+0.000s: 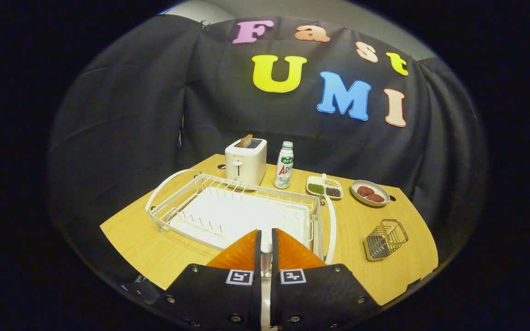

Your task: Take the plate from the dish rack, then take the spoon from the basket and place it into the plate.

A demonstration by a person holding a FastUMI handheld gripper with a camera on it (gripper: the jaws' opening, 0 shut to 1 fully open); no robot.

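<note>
My gripper (266, 250) has its orange fingers (242, 255) nearly together, above the near edge of the white wire dish rack (187, 195). A thin silvery-white piece (266, 248) is pinched between them; it looks like the end of the spoon's handle. Something white shows through the slit between the fingers lower down, and I cannot tell what it is. The rack's slots and white drip tray hold nothing. The small wire basket (384, 239) lies to the right of the fingers on the wooden table (154, 248), with nothing visible inside it.
Beyond the rack stand a white toaster (245, 161) with a slice of bread in it and a small bottle (284, 165). To their right sit a divided dish of beans (324, 187) and a small dish with red pieces (370, 192). Black cloth walls close in the table.
</note>
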